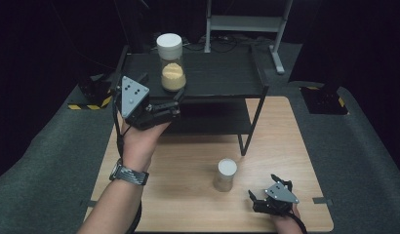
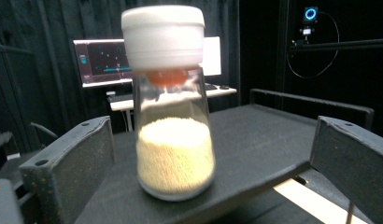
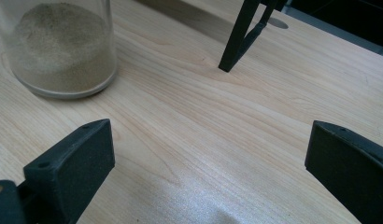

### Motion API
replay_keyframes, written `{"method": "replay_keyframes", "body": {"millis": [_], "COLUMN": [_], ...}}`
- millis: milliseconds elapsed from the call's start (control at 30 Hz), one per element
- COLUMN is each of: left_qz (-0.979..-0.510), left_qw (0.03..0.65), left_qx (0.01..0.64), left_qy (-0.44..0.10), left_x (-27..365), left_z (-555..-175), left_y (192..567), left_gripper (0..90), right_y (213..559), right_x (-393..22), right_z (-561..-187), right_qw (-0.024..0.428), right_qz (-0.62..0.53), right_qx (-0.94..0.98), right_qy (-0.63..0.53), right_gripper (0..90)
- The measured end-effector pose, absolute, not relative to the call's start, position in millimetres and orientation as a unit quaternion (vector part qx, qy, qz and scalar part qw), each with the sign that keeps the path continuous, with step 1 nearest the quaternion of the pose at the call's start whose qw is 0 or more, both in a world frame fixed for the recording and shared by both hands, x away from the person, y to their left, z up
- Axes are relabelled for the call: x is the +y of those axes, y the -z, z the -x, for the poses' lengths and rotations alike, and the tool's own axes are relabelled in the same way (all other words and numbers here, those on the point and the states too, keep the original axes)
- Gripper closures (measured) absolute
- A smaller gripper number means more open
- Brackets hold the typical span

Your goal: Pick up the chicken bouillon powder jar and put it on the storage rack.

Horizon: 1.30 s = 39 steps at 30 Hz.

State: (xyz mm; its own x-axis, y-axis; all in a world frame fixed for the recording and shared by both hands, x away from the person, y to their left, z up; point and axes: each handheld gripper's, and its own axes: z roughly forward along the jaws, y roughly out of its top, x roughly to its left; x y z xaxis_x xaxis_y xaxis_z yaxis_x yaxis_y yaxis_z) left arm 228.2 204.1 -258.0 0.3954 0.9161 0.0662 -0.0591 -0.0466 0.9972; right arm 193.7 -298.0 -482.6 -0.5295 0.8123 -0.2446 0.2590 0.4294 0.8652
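Shelf jar: a clear jar [image 1: 171,62] with a white lid, part-filled with pale yellow grains, was seen standing upright on the top deck of the black rack [image 1: 222,78], close to its front edge. That spot was judged to keep it within easy reach from the person's side.

Left gripper: the left gripper [image 1: 176,103] was held level with the rack's front edge, jaws spread wide. In the left gripper view the jar [image 2: 171,102] stood between the two jaws, touched by neither; nothing was gripped. The wide gap was judged to suit the jar's girth, whether for a grasp or just after a release; which could not be told.

Second jar: a smaller jar [image 1: 225,174] with a white lid, holding a grey-brown powder, was noted upright on the wooden table [image 1: 188,156], forward of the rack's front leg.

Right gripper: the right gripper [image 1: 264,192] was rested low near the table's near edge, jaws wide apart and empty. In its own view the small jar [image 3: 59,46] lay ahead and to the left, apart from the jaws. It was judged parked, clear of the left arm's work.
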Motion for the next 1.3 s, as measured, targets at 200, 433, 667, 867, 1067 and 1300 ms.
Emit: {"method": "replay_keyframes", "body": {"millis": [200, 433, 667, 867, 1067, 1300], "left_qz": [-0.603, -0.604, -0.609, -0.623, -0.629, -0.644], "left_qw": [0.581, 0.579, 0.577, 0.565, 0.561, 0.55], "left_qx": [0.366, 0.371, 0.372, 0.376, 0.39, 0.398], "left_qy": [-0.407, -0.403, -0.397, -0.388, -0.371, -0.352], "left_x": [208, 214, 218, 218, 219, 222], "left_z": [-218, -204, -191, -183, -178, -177], "left_y": [272, 297, 320, 341, 368, 397], "left_gripper": [0.4, 0.4, 0.4, 0.4, 0.4, 0.4], "right_y": [483, 483, 483, 483, 483, 483], "right_x": [-298, -297, -296, -296, -295, -294], "right_z": [-194, -194, -193, -193, -193, -193], "right_qw": [0.341, 0.342, 0.344, 0.344, 0.345, 0.347], "right_qz": [-0.344, -0.344, -0.343, -0.342, -0.341, -0.34], "right_qx": [0.775, 0.775, 0.775, 0.776, 0.777, 0.777], "right_qy": [-0.406, -0.405, -0.403, -0.402, -0.401, -0.4], "right_gripper": [0.6, 0.6, 0.6, 0.6, 0.6, 0.6]}}
